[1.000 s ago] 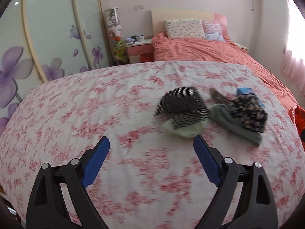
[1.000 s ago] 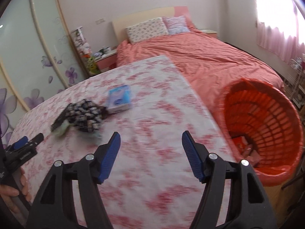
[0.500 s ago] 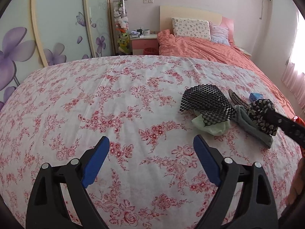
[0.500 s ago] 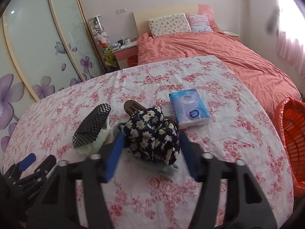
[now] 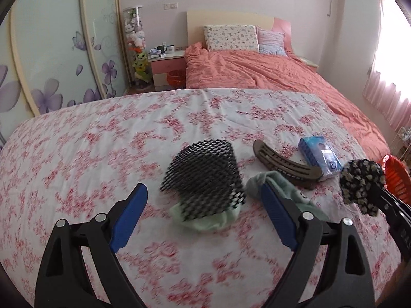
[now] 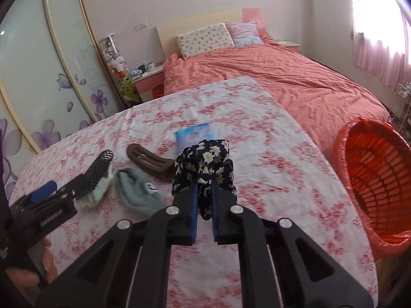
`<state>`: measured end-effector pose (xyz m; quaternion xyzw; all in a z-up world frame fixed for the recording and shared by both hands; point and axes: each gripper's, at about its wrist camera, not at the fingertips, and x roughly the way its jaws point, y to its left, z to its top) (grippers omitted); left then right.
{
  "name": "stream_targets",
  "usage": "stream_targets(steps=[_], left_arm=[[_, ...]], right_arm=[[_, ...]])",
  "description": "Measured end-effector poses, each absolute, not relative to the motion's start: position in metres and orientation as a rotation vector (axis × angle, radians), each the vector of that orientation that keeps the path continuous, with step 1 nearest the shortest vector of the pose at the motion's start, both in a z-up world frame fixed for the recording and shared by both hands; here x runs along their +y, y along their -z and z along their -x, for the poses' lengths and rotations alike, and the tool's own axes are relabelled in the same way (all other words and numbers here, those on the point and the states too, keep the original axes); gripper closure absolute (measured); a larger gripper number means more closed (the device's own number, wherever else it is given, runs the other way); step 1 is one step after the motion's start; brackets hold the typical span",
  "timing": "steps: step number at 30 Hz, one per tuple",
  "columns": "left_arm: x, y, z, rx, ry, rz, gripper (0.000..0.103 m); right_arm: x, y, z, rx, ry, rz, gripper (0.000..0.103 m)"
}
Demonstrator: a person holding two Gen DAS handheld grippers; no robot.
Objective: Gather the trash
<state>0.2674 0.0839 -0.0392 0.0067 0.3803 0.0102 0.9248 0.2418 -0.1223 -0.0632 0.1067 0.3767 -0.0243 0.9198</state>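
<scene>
My right gripper (image 6: pixel 205 192) is shut on a dark cloth with white daisies (image 6: pixel 205 161), lifted above the flowered sheet; the same cloth (image 5: pixel 362 183) shows at the right in the left wrist view. My left gripper (image 5: pixel 203 213) stands open just short of a black mesh piece (image 5: pixel 205 177) lying on a pale green cloth (image 5: pixel 205 222). A grey-green sock (image 6: pixel 138 190), a brown hair clip (image 6: pixel 151 161) and a blue tissue pack (image 6: pixel 192 136) lie on the sheet. An orange bin (image 6: pixel 377 174) stands at the right.
The flowered sheet (image 5: pixel 102 154) covers a broad surface in front of a bed with a salmon quilt (image 5: pixel 257 71). A nightstand (image 5: pixel 167 69) and wardrobe doors with purple flowers (image 5: pixel 51 64) stand at the back left. A hand (image 6: pixel 25 277) holds the left gripper.
My right gripper has closed on the daisy cloth and lifted it off the sock. The left gripper has moved toward the mesh piece, still open.
</scene>
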Motion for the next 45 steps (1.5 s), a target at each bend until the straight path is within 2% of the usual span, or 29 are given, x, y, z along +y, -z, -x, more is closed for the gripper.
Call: stream_targets(steps=[1,4,5,6,9,12,17,27,28,29,30,32,35,36,38,45], left_arm=[[0.078,0.042,-0.274,0.788,-0.032,-0.043,0.014],[0.067,0.051,-0.288,0.825,-0.054,-0.098,0.030],[0.067,0.053,-0.290,0.844,-0.057,-0.100,0.043],[0.070,0.058,-0.295,0.880,-0.050,-0.083,0.060],[0.086,0.055,-0.292,0.891,-0.016,0.014,0.084],[0.104,0.045,-0.282,0.873,0.012,0.065,0.092],[0.136,0.035,-0.263,0.854,0.001,0.076,0.095],[0.171,0.060,-0.223,0.924,0.009,0.129,0.094],[0.174,0.062,-0.221,0.925,0.004,0.139,0.092],[0.175,0.064,-0.221,0.926,0.003,0.151,0.082],[0.178,0.065,-0.221,0.923,0.000,0.170,0.060],[0.180,0.063,-0.219,0.894,-0.012,0.186,0.037],[0.178,0.062,-0.219,0.874,-0.001,0.172,0.032],[0.177,0.062,-0.220,0.873,-0.001,0.166,0.026],[0.173,0.064,-0.222,0.871,-0.003,0.148,0.022],[0.160,0.073,-0.233,0.894,-0.034,0.067,0.022]], right_arm=[[-0.126,0.065,-0.241,0.778,0.055,-0.221,0.093],[-0.134,0.069,-0.240,0.790,0.066,-0.231,0.093],[-0.137,0.070,-0.240,0.794,0.069,-0.233,0.093],[-0.138,0.071,-0.238,0.795,0.069,-0.234,0.093],[-0.140,0.072,-0.237,0.794,0.068,-0.237,0.093],[-0.140,0.072,-0.237,0.795,0.068,-0.238,0.093],[-0.140,0.072,-0.236,0.798,0.068,-0.238,0.093],[-0.126,0.084,-0.236,0.832,0.061,-0.204,0.092],[-0.125,0.084,-0.236,0.838,0.054,-0.206,0.092],[-0.125,0.085,-0.236,0.840,0.049,-0.206,0.089],[-0.124,0.085,-0.237,0.843,0.042,-0.207,0.084],[-0.125,0.086,-0.237,0.844,0.043,-0.208,0.078],[-0.126,0.088,-0.240,0.854,0.031,-0.229,0.056],[-0.127,0.089,-0.241,0.858,0.028,-0.238,0.052],[-0.126,0.091,-0.244,0.871,0.026,-0.244,0.048],[-0.116,0.100,-0.257,0.898,0.065,-0.184,0.043]])
